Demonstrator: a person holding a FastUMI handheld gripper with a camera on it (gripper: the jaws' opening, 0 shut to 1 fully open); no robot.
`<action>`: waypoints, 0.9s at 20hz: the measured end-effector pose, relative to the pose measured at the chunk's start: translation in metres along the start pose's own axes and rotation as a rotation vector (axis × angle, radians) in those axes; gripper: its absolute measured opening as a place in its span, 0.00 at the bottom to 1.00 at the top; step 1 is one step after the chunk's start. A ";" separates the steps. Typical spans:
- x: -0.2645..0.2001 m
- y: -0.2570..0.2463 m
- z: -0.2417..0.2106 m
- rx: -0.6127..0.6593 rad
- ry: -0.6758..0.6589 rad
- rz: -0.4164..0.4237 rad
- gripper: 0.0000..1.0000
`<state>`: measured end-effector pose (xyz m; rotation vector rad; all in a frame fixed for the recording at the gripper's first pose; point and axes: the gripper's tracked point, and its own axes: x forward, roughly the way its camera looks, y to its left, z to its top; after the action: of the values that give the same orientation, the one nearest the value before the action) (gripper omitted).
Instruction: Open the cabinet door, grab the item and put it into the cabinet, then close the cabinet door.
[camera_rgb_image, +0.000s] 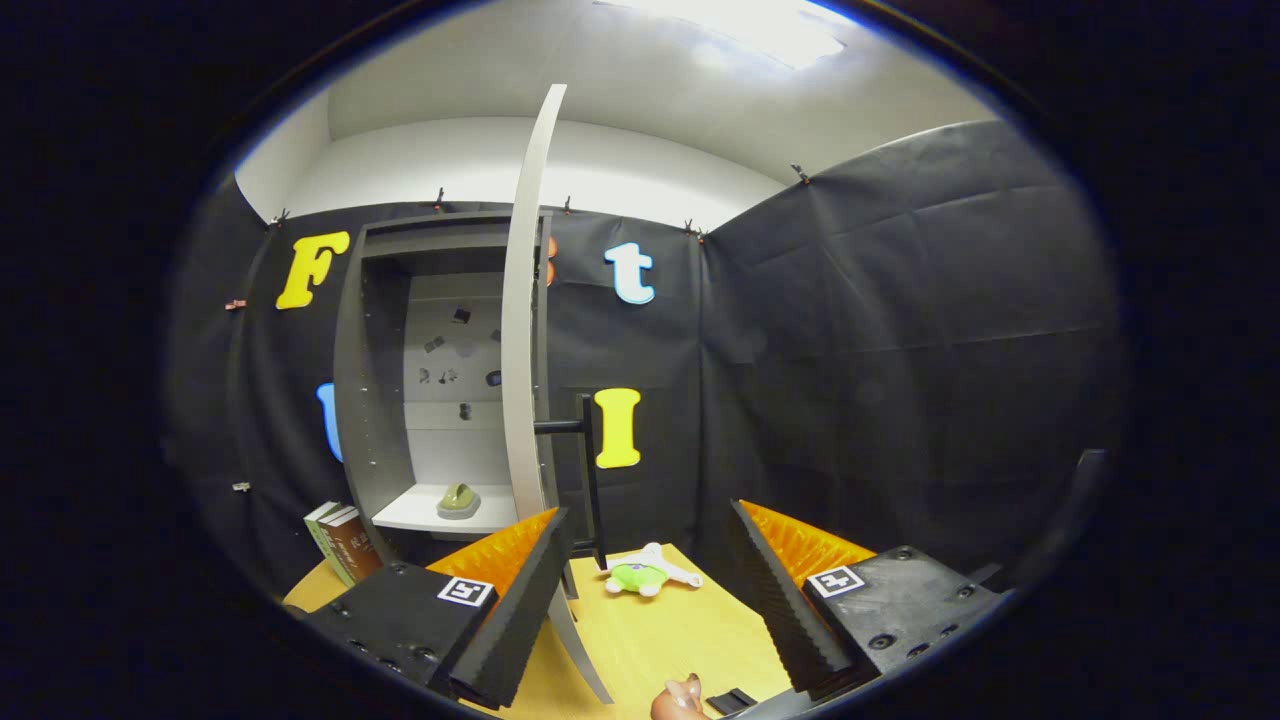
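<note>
A grey cabinet (385, 380) stands at the back of the yellow table (660, 630). Its door (522, 330) is swung open toward me, seen edge-on, with a black bar handle (588, 470) on its right side. A small olive-green object (458, 501) rests on the cabinet's lower shelf. A green and white plush toy (645, 573) lies on the table just beyond my fingers, to the right of the door. My gripper (648, 600) is open, with nothing between its fingers. The left finger (510, 620) sits right by the door's lower edge.
Two books (342, 540) stand to the left of the cabinet's foot. A small brown figure (678, 700) and a flat black piece (732, 700) lie on the table between my fingers, close to me. Black cloth walls close the booth at the back and right.
</note>
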<state>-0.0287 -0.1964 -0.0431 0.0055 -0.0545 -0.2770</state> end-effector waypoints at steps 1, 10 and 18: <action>0.006 0.001 -0.006 0.001 0.021 0.024 0.98; 0.016 0.018 -0.018 0.035 0.062 0.100 0.98; 0.015 0.096 -0.020 0.048 0.063 0.147 0.98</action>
<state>0.0128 -0.1087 -0.0606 0.0574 0.0016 -0.1281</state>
